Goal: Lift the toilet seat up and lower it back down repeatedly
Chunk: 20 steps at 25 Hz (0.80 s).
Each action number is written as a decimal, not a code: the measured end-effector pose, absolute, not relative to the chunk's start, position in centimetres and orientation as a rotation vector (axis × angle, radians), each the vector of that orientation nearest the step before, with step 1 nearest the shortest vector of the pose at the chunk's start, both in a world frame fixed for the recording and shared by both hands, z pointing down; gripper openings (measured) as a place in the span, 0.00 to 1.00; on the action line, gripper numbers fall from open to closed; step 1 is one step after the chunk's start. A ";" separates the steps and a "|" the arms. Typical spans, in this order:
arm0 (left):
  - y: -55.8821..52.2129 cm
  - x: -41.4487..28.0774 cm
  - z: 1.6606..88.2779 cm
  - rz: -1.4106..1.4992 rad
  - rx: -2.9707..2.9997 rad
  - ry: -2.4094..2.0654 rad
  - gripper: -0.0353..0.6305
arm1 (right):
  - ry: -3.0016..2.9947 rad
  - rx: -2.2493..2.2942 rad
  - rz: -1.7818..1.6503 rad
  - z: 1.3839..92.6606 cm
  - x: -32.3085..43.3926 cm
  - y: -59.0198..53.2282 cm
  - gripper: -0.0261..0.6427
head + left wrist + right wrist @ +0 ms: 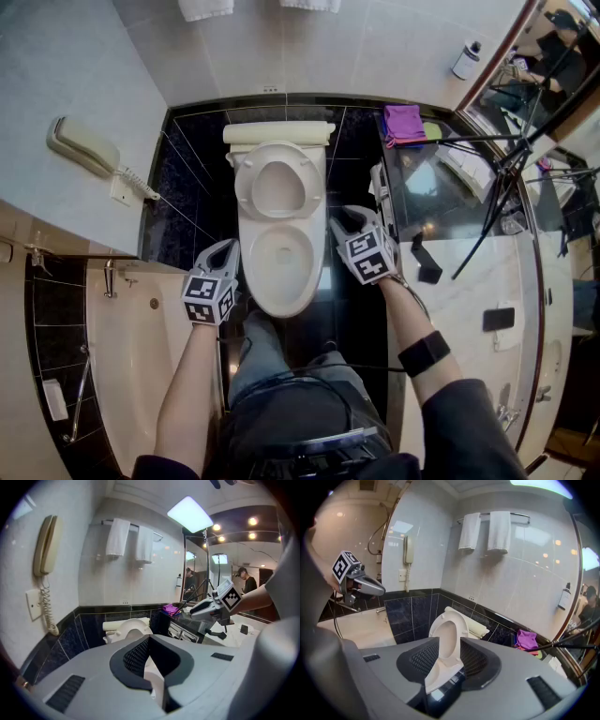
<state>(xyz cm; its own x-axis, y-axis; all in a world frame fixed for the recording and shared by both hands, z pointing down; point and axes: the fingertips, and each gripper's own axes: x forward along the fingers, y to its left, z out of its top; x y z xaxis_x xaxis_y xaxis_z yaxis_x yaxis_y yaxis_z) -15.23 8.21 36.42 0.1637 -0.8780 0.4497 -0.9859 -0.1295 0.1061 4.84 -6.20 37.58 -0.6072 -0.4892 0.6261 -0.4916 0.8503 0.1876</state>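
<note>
Ahead of both grippers and between them, the toilet seat (242,187) stands raised, a smooth cream oval ring tilted back toward the low rounded cistern (278,133). Nearer the grippers, the glossy bowl (281,302) lies uncovered. The right gripper (345,221) hovers just beside the bowl's rim, its mesh-textured black pads apart and pressing on nothing. The left gripper (225,251) is near the bowl's opposite flank, its tips meeting, empty. Polished black tiles (187,220) line the wall beyond the left gripper.
</note>
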 end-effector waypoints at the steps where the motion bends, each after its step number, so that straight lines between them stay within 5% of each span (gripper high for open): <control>1: 6.9 -15.9 36.7 0.400 2.086 -1.772 0.05 | -2.306 0.712 -0.026 38.1 3.5 -7.7 0.28; 20: -6.4 -20.9 46.2 0.499 2.140 -1.780 0.05 | -2.121 0.616 -0.379 51.7 -12.9 -28.0 0.33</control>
<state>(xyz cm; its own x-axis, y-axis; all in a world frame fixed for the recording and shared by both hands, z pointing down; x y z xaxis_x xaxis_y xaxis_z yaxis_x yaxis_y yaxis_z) -20.94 -6.35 46.19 0.1659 -0.8751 0.4546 -0.9839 -0.1777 0.0170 -12.90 -27.99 51.74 -0.4988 -0.5546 0.6660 -0.2895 0.8310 0.4751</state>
